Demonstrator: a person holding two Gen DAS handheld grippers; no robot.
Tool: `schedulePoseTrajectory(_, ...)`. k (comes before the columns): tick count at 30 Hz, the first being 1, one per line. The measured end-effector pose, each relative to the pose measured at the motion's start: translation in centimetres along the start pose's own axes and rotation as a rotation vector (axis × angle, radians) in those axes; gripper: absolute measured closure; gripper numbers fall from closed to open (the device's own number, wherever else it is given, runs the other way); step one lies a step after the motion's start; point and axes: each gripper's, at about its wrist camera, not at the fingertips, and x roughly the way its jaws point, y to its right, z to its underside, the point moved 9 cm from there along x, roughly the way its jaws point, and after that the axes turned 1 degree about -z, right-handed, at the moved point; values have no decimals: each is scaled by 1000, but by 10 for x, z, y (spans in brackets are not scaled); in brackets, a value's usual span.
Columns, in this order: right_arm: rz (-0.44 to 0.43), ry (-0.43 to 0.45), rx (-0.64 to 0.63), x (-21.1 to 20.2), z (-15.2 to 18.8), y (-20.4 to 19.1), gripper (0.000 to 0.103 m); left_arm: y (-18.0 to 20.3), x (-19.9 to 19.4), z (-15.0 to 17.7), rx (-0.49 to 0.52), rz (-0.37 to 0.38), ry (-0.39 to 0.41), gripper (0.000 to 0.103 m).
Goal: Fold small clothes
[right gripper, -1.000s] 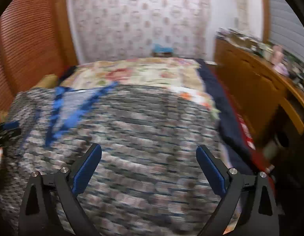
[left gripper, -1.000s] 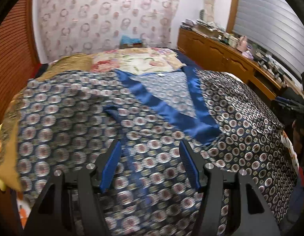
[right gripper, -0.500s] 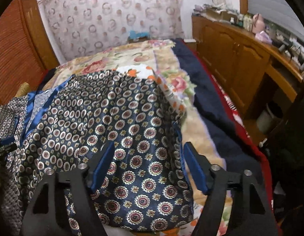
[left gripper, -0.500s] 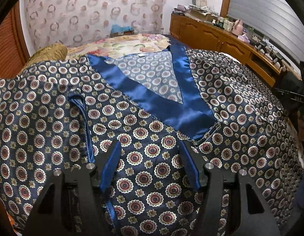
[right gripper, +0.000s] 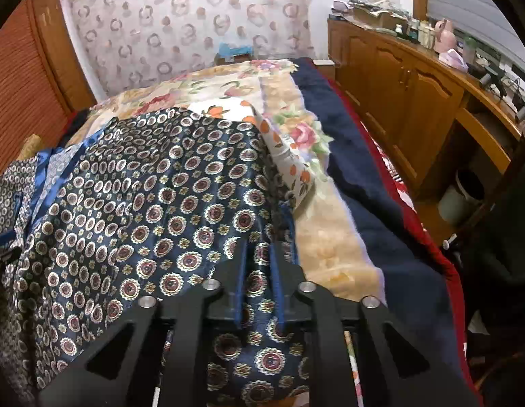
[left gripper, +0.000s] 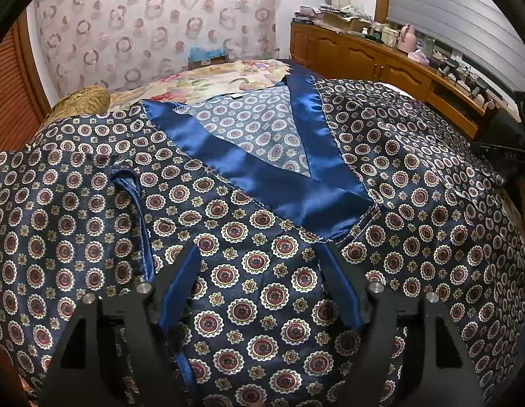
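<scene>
A navy satin robe (left gripper: 262, 271) with round medallion print and a plain blue collar band (left gripper: 289, 183) lies spread front-up over the bed. A thin blue tie strap (left gripper: 140, 224) runs down its left side. My left gripper (left gripper: 260, 251) is open, its blue pads straddling the fabric just below the collar's V. In the right wrist view the robe (right gripper: 143, 210) drapes to the bed's near edge. My right gripper (right gripper: 260, 244) is shut on the robe's right edge, a fold pinched between its fingers.
A floral quilt (right gripper: 235, 88) and a dark blue blanket (right gripper: 364, 176) cover the bed under the robe. A wooden cabinet (right gripper: 398, 78) with clutter on top runs along the right. A gold pillow (left gripper: 82, 101) lies at the far left. A patterned curtain hangs behind.
Both grippers have dropped closer to the robe. My right gripper has closed from wide open onto the robe's right edge. My left gripper stays open.
</scene>
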Motion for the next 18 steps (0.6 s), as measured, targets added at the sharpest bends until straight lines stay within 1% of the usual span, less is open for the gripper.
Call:
schedulePoseTrajectory(4, -6, 30, -19, -7, -4, -3, 103, 0, 0, 1, -1, -5, -1, 28)
schedulePoseTrajectory(8, -8, 65, -38, -16, -13, -12, 103, 0, 0, 0, -5, -8, -2, 27)
schedulePoseTrajectory(12, -31, 110, -54, -29, -27, -26, 103, -1, 0, 1, -5, -9, -2, 26)
schedulePoseTrajectory(16, -71, 162, -81, -46, -43, -46, 103, -1, 0, 1, 2, -2, -3, 26)
schedulePoseTrajectory(18, -105, 182, -99, -53, -51, -62, 103, -2, 0, 0, 1, 5, -4, 26)
